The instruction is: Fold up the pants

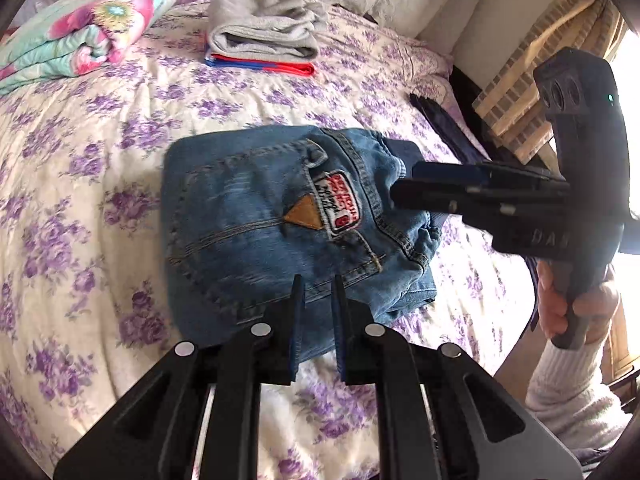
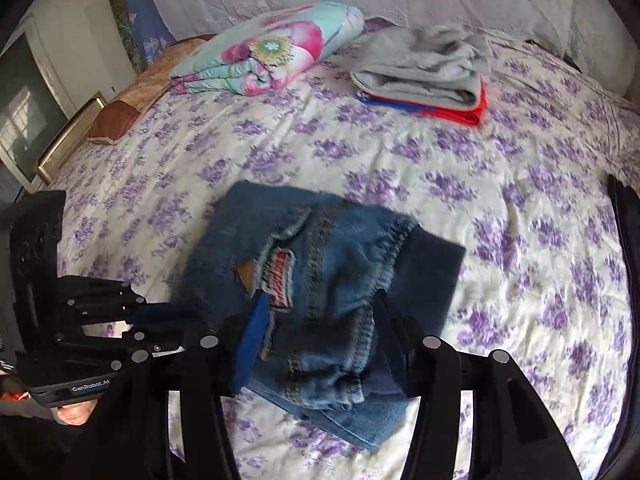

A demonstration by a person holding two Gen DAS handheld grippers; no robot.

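Observation:
Blue jeans [image 1: 280, 224] lie folded into a compact bundle on the flowered bedspread [image 1: 80, 184], back pocket patch facing up. They also show in the right wrist view [image 2: 328, 288]. My left gripper [image 1: 318, 284] hovers at the bundle's near edge, its jaws a narrow gap apart with nothing between them. My right gripper [image 2: 320, 304] is open, its fingers spread wide over the waistband end of the jeans. In the left wrist view it reaches in from the right [image 1: 400, 188] and touches the jeans' right end.
A folded grey garment on red and blue clothes [image 1: 264, 40] sits at the far side of the bed. A folded floral blanket [image 1: 80, 28] lies at the far left. A dark cloth [image 1: 440, 120] lies by the right edge of the bed.

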